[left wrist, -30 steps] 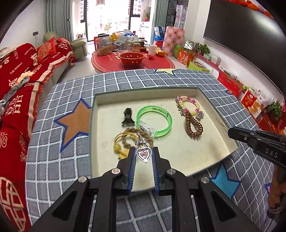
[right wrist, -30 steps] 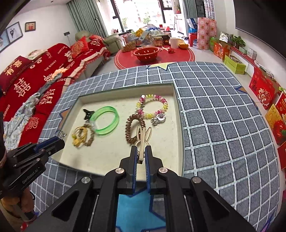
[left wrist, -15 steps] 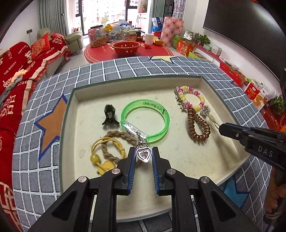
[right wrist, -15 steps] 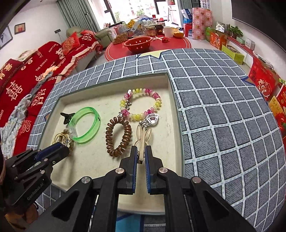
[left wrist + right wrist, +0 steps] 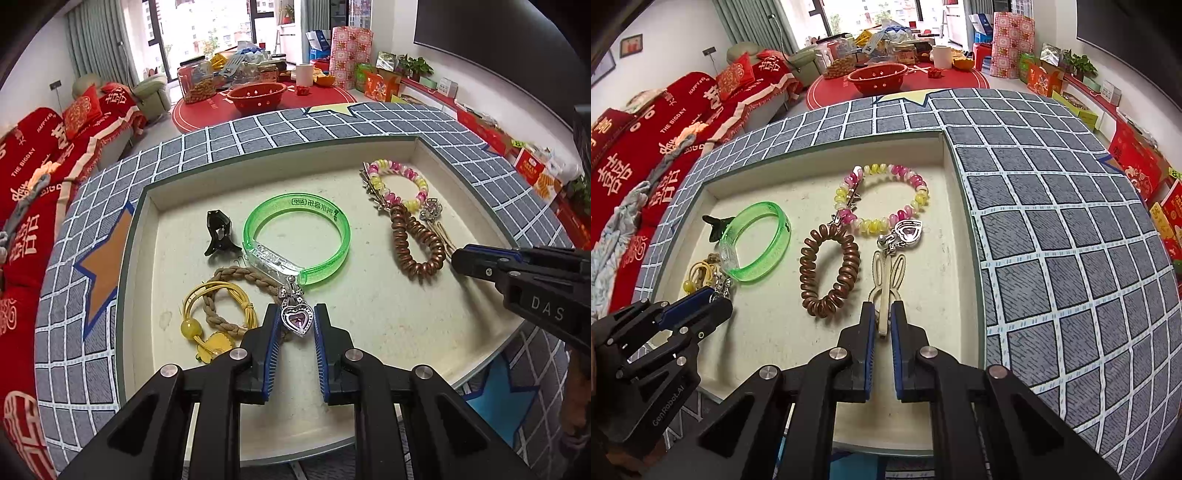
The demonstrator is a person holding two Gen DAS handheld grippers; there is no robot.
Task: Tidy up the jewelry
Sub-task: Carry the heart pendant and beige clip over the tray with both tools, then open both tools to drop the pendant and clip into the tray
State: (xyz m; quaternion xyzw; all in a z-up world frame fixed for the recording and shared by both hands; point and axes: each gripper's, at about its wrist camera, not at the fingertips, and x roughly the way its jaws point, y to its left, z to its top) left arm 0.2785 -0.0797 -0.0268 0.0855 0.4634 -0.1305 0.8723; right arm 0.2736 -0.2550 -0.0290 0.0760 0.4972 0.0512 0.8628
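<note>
A cream-lined tray point(image 5: 258, 173) sits on the checked table. My left gripper point(image 5: 296, 323) is shut on a silver heart pendant point(image 5: 296, 316) just above the tray floor, over a braided brown tie point(image 5: 240, 273) and beside a yellow cord tie point(image 5: 207, 295). My right gripper point(image 5: 883, 323) is shut on a flat wooden rabbit-ear piece point(image 5: 886, 277), which carries a silver heart charm point(image 5: 909, 230). In the tray lie a green bangle point(image 5: 334, 225), a pink and yellow bead bracelet point(image 5: 882, 170), a brown spiral tie point(image 5: 809, 273) and a black claw clip point(image 5: 218, 232).
The table point(image 5: 1052, 221) wears a grey grid cloth with star patches. A red-covered sofa point(image 5: 33, 177) stands to the left. Behind is a round red table point(image 5: 266, 107) with a red colander and jars. Boxes line the right wall.
Both grippers have sunk toward the tray, each still holding its piece. The tray and its jewelry now fill more of both views.
</note>
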